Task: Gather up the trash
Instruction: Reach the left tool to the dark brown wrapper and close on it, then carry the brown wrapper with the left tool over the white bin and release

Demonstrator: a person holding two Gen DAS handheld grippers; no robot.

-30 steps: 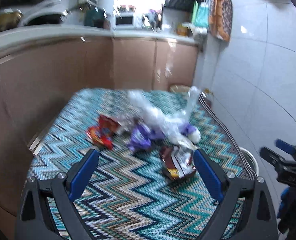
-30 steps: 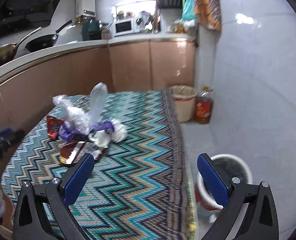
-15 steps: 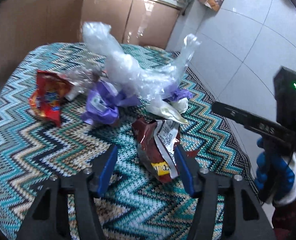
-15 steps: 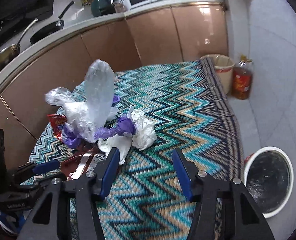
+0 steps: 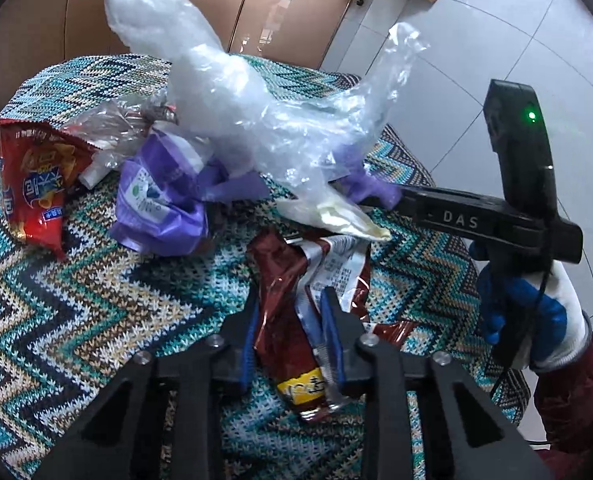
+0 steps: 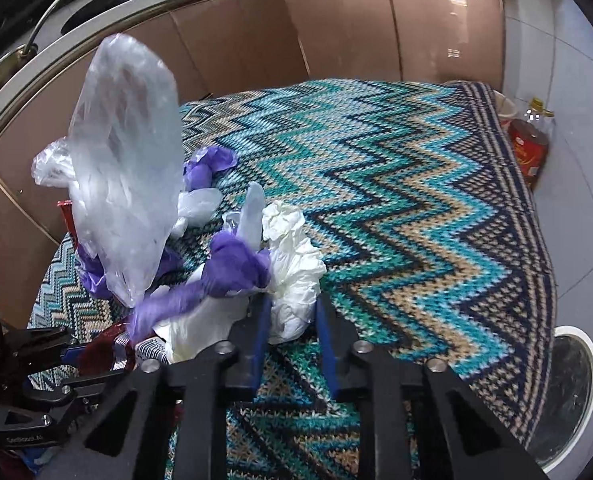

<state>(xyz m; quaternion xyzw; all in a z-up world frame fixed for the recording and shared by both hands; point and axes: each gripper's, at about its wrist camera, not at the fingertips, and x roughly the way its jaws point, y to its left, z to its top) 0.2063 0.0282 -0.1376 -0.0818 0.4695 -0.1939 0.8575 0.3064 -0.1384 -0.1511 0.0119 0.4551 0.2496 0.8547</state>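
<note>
A heap of trash lies on a zigzag-patterned tablecloth [image 5: 76, 312]. My left gripper [image 5: 292, 304] is shut on a dark red snack wrapper [image 5: 280, 300] at the near side of the heap. My right gripper [image 6: 290, 312] is shut on a crumpled white tissue [image 6: 292, 264]; it also shows in the left wrist view [image 5: 380, 196], reaching into the heap from the right. A clear plastic bag [image 5: 224, 88] stands up over the heap, above a purple wrapper [image 5: 156, 208]. A red snack bag [image 5: 36, 184] lies at the left.
A white bin [image 6: 568, 396] with a dark liner stands on the floor by the table's right edge. An oil bottle [image 6: 530, 148] and a beige bucket [image 6: 506, 108] stand beyond the far corner. Brown cabinets [image 6: 336, 32] run behind the table.
Both grippers have moved down into the heap and closed, the left on the dark red wrapper, the right on the white tissue.
</note>
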